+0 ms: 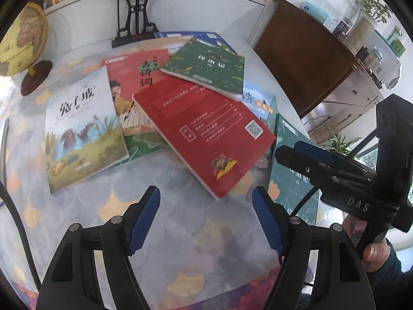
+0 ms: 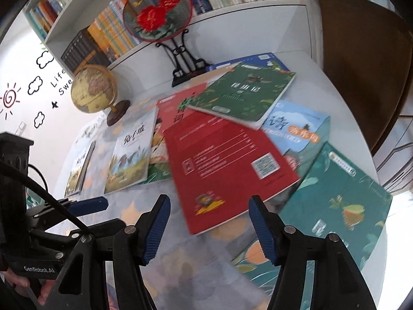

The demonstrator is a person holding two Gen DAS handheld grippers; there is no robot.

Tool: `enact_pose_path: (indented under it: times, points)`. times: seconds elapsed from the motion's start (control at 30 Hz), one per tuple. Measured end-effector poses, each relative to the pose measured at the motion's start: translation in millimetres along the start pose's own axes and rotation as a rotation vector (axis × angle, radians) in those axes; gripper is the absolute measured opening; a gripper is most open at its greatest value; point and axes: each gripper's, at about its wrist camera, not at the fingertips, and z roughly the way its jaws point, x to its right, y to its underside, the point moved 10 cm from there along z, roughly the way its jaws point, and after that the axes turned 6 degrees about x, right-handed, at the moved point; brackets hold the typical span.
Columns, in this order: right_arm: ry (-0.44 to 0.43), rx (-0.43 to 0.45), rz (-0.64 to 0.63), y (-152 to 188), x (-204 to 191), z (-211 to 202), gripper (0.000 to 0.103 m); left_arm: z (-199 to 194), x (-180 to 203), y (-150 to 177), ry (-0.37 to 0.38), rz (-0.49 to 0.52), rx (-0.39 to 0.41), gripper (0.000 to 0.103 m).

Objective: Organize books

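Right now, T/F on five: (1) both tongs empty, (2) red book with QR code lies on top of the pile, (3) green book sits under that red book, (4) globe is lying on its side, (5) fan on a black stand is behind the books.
1. Both tongs empty: true. Left tongs and right tongs hold nothing.
2. The red book lies on top of the pile, QR code up: true.
3. The green book sits under the red book: false. Its corner overlaps the red book from above.
4. The globe lies on its side: false. It stands on its base.
5. The fan on its black stand is behind the books: true.
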Motion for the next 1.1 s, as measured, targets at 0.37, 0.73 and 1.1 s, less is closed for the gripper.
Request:
enact_pose_path:
  times: [0.37,0.73,1.1]
  points:
    - [-0.013,0.039,0.098,-54.5,41.0,23.9,0.061,13.4,-9.1,-83.5,-0.030,0.124,0.050,0.073]
    - [0.188,0.048,0.182,-109.3,88.3,79.0,0.061,123.1,-45.6,-185.9,0.091,0.095,0.056,0.080]
    - [0.281,0.014,0.200,-137.9,106.8,147.5,0.061,208.9,-59.2,-209.6,0.178,0.008,-0.026,0.080]
